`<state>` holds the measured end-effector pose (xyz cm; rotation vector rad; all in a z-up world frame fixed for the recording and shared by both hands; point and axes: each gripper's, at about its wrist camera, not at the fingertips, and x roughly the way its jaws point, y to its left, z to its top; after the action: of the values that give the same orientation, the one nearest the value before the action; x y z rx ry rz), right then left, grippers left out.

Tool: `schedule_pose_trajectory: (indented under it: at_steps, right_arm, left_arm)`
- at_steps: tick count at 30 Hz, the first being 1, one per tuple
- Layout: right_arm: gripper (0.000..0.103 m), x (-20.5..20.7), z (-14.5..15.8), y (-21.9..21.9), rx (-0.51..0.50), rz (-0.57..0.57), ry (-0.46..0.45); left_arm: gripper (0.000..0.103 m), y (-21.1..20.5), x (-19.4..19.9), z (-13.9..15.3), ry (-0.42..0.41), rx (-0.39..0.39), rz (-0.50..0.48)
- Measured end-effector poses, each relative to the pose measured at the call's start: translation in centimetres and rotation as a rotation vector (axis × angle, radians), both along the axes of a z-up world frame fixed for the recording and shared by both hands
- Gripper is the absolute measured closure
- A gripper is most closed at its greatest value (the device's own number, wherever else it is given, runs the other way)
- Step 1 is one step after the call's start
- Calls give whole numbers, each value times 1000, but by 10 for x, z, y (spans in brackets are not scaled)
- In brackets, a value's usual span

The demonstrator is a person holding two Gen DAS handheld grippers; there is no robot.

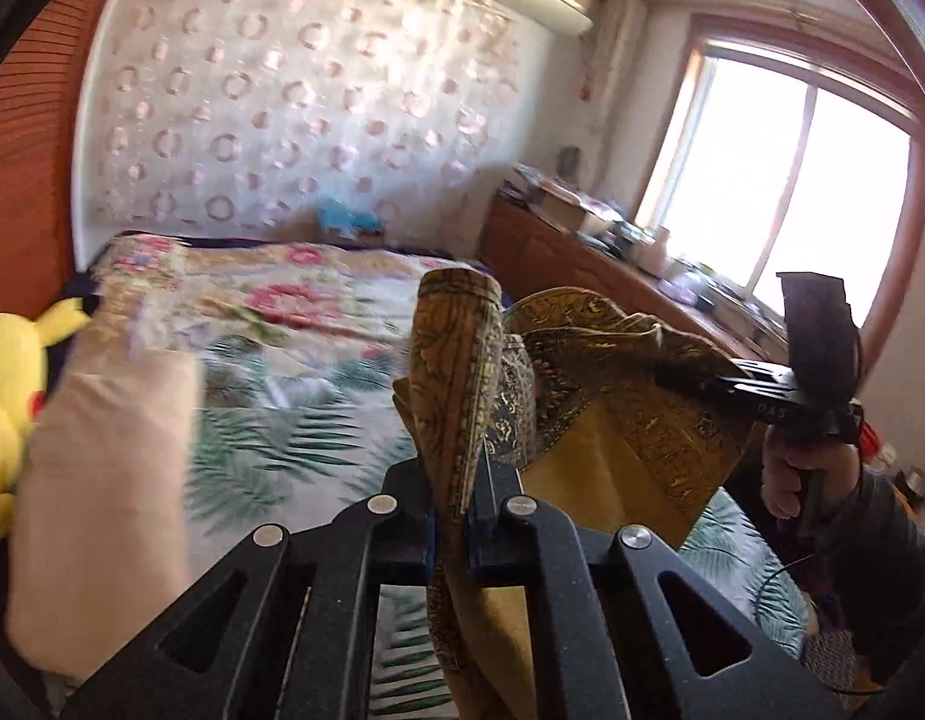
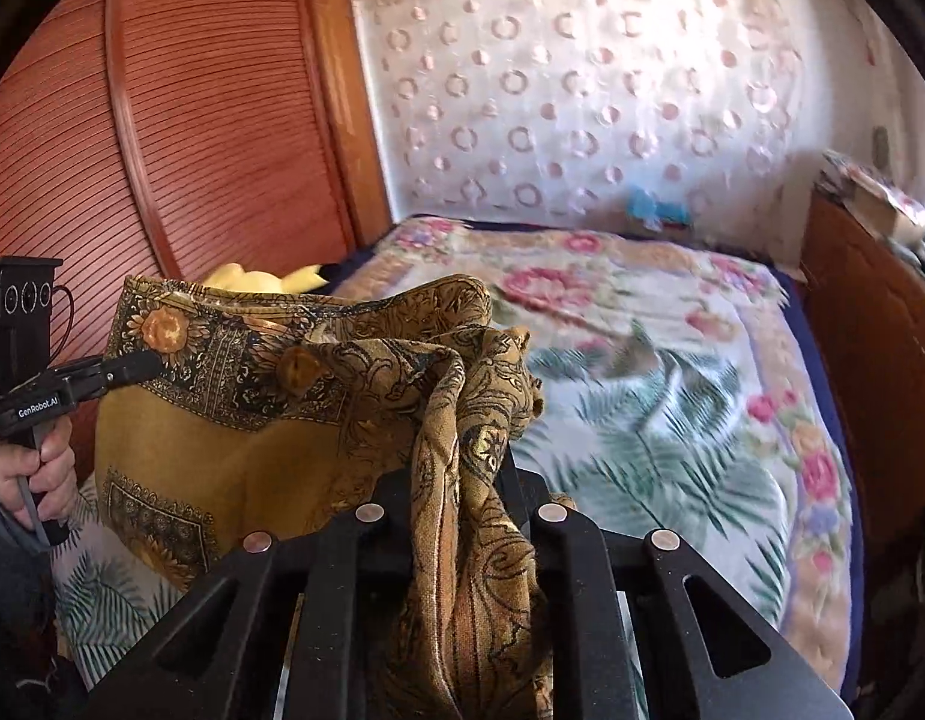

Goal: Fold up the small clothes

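A mustard-yellow cloth [image 1: 630, 420] with dark paisley and sunflower borders hangs in the air above the bed, stretched between both grippers. My left gripper [image 1: 462, 480] is shut on one bunched edge of it. My right gripper [image 2: 462, 468] is shut on the other bunched edge of the cloth [image 2: 234, 432]. In the left wrist view the right gripper [image 1: 690, 375] bites the cloth from the right. In the right wrist view the left gripper [image 2: 138, 366] bites its left border. The cloth sags in folds between them.
The bed [image 2: 672, 372] has a floral and palm-leaf cover. A folded beige cloth [image 1: 102, 480] and a yellow plush toy [image 1: 6, 396] lie at its left. A wooden cabinet [image 1: 582, 258] with clutter stands under the window. A slatted wooden wardrobe [image 2: 162, 120] is left.
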<state>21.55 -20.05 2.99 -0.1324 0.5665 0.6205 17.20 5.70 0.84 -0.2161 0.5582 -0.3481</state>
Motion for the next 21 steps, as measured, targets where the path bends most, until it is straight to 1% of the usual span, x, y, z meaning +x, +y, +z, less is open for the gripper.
schedule_pose_trajectory:
  at_steps: [2, 3, 6, 7, 10, 11, 13, 14, 15, 16, 17, 18, 20, 21]
  right_arm:
    - [86, 13, 10, 37, -32, 65, -48]
    - [86, 19, 16, 58, -51, 97, -76]
    - [86, 43, 30, 117, -84, 167, -101]
    - [86, 49, 34, 138, -102, 191, -116]
    - [86, 63, 40, 198, -152, 268, -140]
    - [86, 66, 40, 219, -179, 293, -155]
    - [86, 86, 33, 251, -239, 334, -180]
    - [86, 88, 28, 271, -290, 338, -219]
    - [86, 94, 25, 288, -312, 339, -230]
    - [86, 102, 22, 303, -312, 346, -225]
    - [86, 107, 17, 318, -316, 355, -223]
    - [86, 108, 13, 332, -323, 360, -228]
    - [86, 111, 3, 355, -345, 372, -236]
    - [85, 116, -3, 363, -359, 360, -230]
  left_arm:
    - [96, 31, -7, 3, -21, 16, 88]
    - [96, 41, -9, 3, -26, 20, 115]
    - [96, 79, -20, 1, -50, 34, 237]
    - [96, 95, -26, -1, -56, 21, 287]
    - [96, 125, -42, -15, -43, -21, 384]
    - [96, 132, -46, -20, -39, -29, 405]
    - [96, 141, -51, -32, -17, -31, 440]
    - [96, 147, -53, -41, -2, -22, 468]
    - [96, 149, -53, -48, 19, 1, 487]
    - [96, 152, -52, -59, 52, 25, 508]
    - [96, 155, -54, -64, 63, 22, 523]
    - [96, 157, -54, -69, 73, 21, 532]
    - [96, 158, -57, -74, 94, 52, 546]
    - [96, 158, -55, -76, 110, 72, 548]
